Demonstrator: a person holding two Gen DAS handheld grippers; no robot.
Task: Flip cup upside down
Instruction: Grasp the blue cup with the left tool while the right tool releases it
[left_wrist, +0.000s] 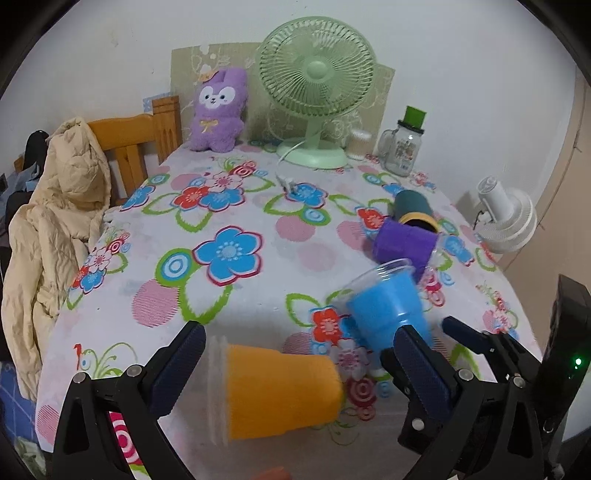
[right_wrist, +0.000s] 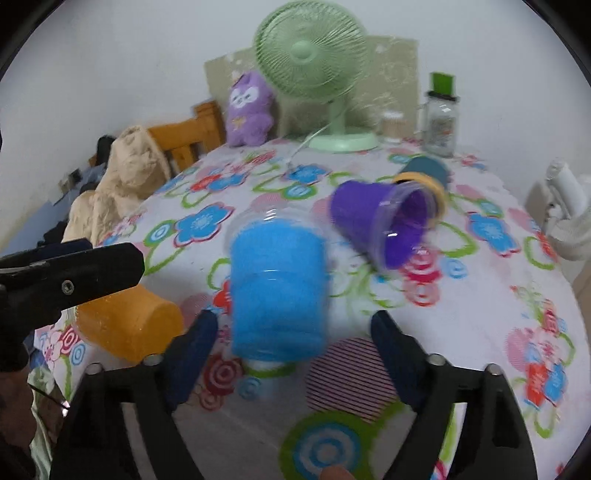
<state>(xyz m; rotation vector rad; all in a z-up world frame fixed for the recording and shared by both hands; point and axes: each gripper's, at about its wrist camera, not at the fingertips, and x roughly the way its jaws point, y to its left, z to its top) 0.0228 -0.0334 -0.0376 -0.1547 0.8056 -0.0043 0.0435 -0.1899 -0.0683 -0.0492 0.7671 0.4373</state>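
Several plastic cups lie on their sides on the floral tablecloth. An orange cup (left_wrist: 277, 391) lies between my left gripper's (left_wrist: 299, 365) open fingers, its clear rim to the left; it also shows in the right wrist view (right_wrist: 129, 328). A blue cup (right_wrist: 275, 291) lies in front of my right gripper (right_wrist: 295, 336), whose fingers are open and apart from it; the image is blurred. It also shows in the left wrist view (left_wrist: 384, 306). A purple cup (right_wrist: 380, 221) and a dark teal cup (right_wrist: 428, 171) lie further back on the right.
A green desk fan (left_wrist: 317, 88), a purple plush toy (left_wrist: 218, 110), a glass jar with a green lid (left_wrist: 404, 147) and a small container stand at the table's back. A wooden chair with a beige jacket (left_wrist: 59, 229) is on the left. A white fan (left_wrist: 506, 218) is at the right edge.
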